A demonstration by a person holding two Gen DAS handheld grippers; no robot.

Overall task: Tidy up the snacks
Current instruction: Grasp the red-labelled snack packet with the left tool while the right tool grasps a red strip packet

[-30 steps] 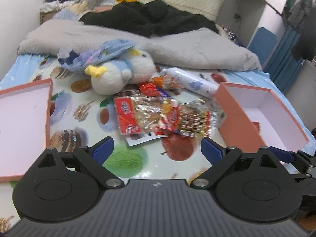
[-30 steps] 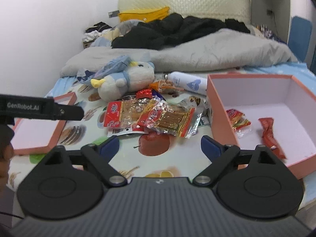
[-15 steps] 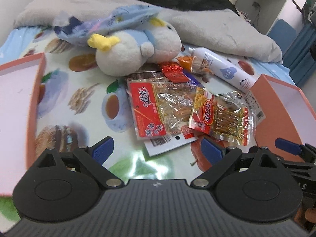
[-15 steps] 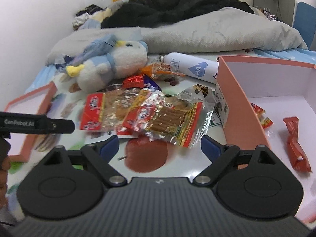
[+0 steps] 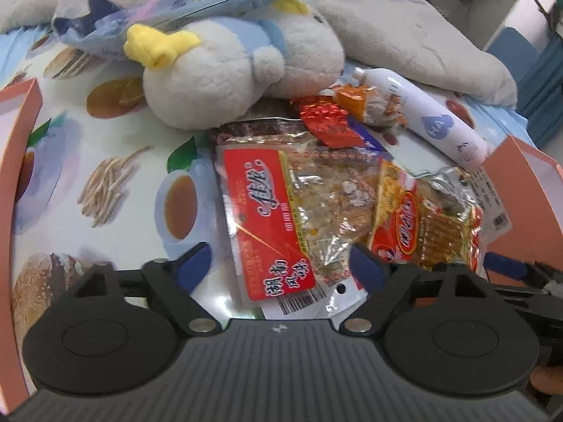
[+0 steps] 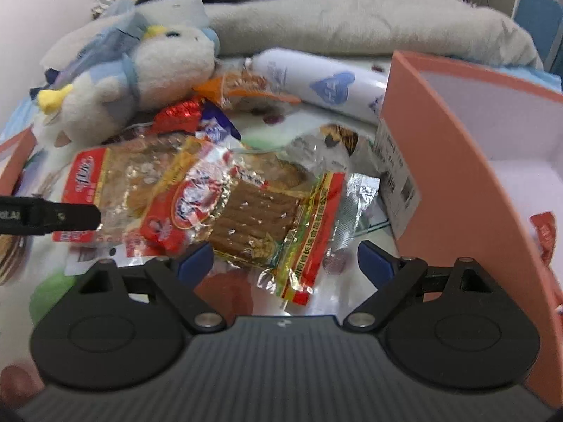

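A pile of snack packets lies on the printed bedsheet. My left gripper [image 5: 279,263] is open, its jaws either side of the near end of a red-labelled clear packet [image 5: 278,218]. My right gripper [image 6: 285,256] is open just above the end of a packet of brown strips [image 6: 253,221], which overlaps the red-labelled one [image 6: 102,179]. A small red wrapper [image 5: 327,121] and an orange packet [image 5: 366,103] lie behind. The salmon box [image 6: 454,183] stands to the right with a red snack [image 6: 543,232] inside.
A white plush bird [image 5: 225,74] sits behind the pile. A white bottle [image 5: 429,119] lies by the box. The box lid [image 5: 17,147] lies at the left. A grey blanket [image 6: 352,21] is piled at the back. The left gripper's finger [image 6: 49,214] shows in the right wrist view.
Both grippers have moved forward and down onto the snack pile, which now fills both views. Both stay open.
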